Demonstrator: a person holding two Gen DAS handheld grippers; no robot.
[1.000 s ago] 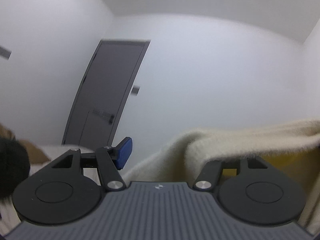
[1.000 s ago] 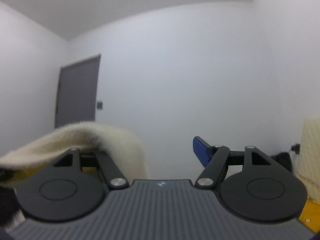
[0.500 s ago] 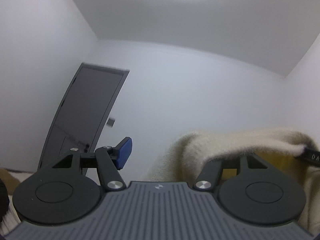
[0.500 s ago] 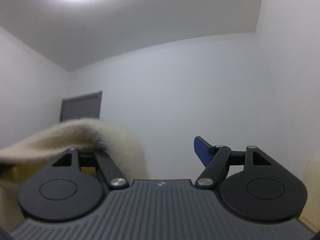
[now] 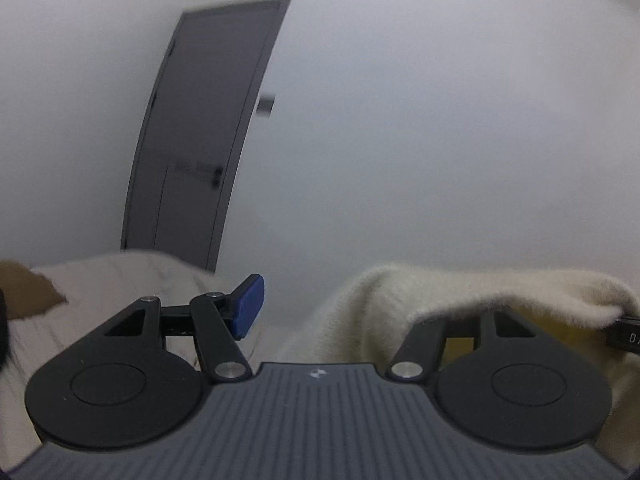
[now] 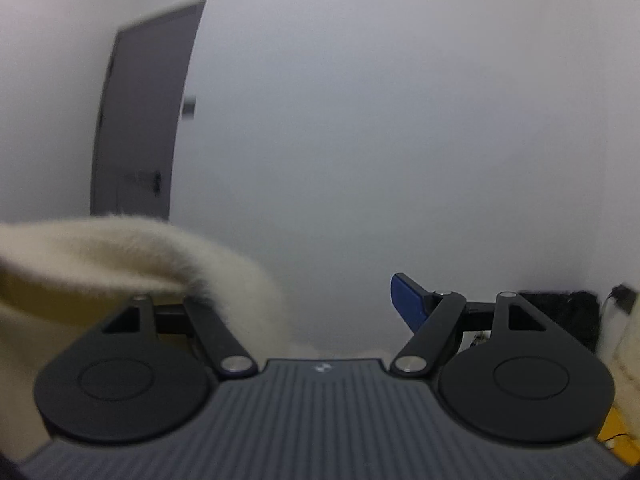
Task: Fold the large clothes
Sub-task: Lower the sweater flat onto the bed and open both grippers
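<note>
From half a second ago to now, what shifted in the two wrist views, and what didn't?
Both cameras tipped down: the ceiling and its light left the views, and the grey door shows taller. The fluffy cream garment is still draped over the left gripper and the right gripper.

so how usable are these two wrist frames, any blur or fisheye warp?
Left wrist: door bows from fisheye warp, its edges smeared by motion blur; gripper body sharp, cream garment soft. Right wrist: same blur on door, garment fuzzy; flat, even light, no glare in either.
</note>
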